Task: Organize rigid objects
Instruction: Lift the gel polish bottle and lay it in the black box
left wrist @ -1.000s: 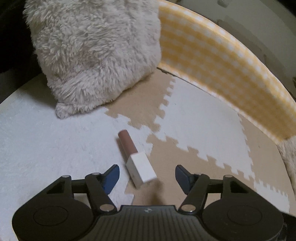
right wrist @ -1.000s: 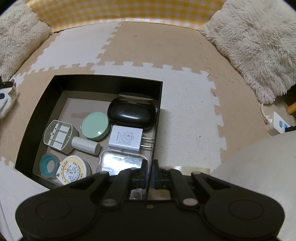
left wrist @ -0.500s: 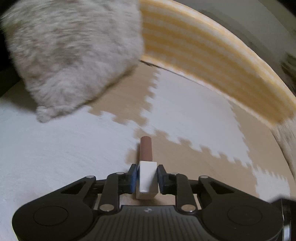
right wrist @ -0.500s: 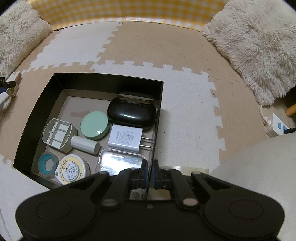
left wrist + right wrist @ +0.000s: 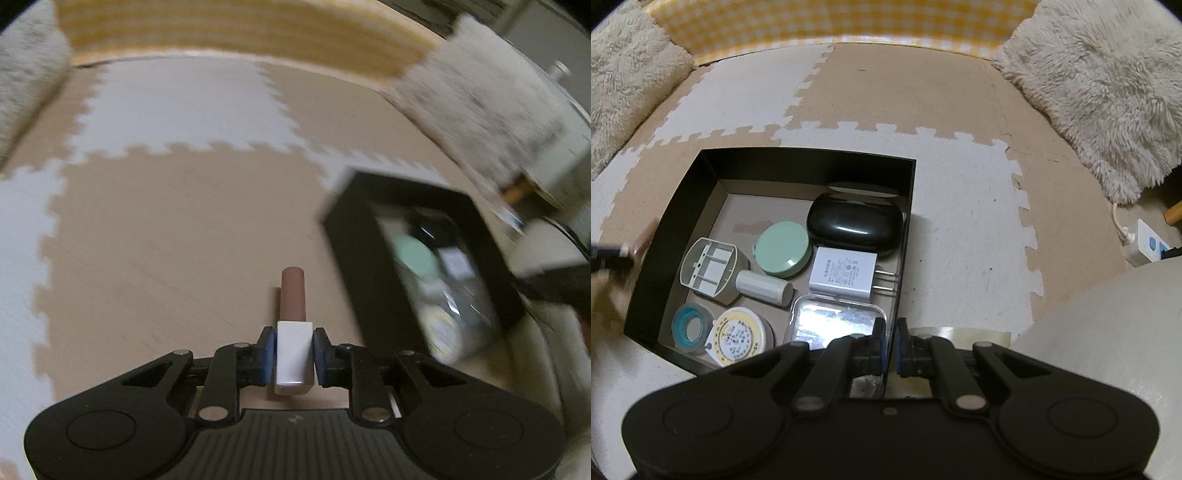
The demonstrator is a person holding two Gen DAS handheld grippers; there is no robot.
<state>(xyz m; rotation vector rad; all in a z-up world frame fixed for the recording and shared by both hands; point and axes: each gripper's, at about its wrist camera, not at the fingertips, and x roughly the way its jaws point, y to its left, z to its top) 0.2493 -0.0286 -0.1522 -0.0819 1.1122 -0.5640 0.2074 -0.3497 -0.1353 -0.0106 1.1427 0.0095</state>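
Floor mat [image 5: 960, 206] of tan and white jigsaw foam fills both views, w/ a yellow checked border [image 5: 842, 18] along the far edge and shaggy cream cushions [image 5: 1100, 92] at each side. A second ago the left wrist view faced one cushion; now it faces open mat w/ the black box [image 5: 369, 258] at right. Box stands in the same place as before in the right wrist view, contents unchanged: black case [image 5: 855, 221], white charger [image 5: 842, 273], mint round tin [image 5: 783, 249]. Left gripper [image 5: 293, 354], jaws wide apart a second ago w/ the tube lying on the mat between them, is now clamped on the white cap of the brown lip gloss tube [image 5: 293, 299], carried above a tan tile just left of the box. Right gripper [image 5: 889, 349] stays pinched on the box's near right wall. Left view is motion-blurred; box contents there are smears. Left gripper shows only as a dark blur at the right view's left edge.
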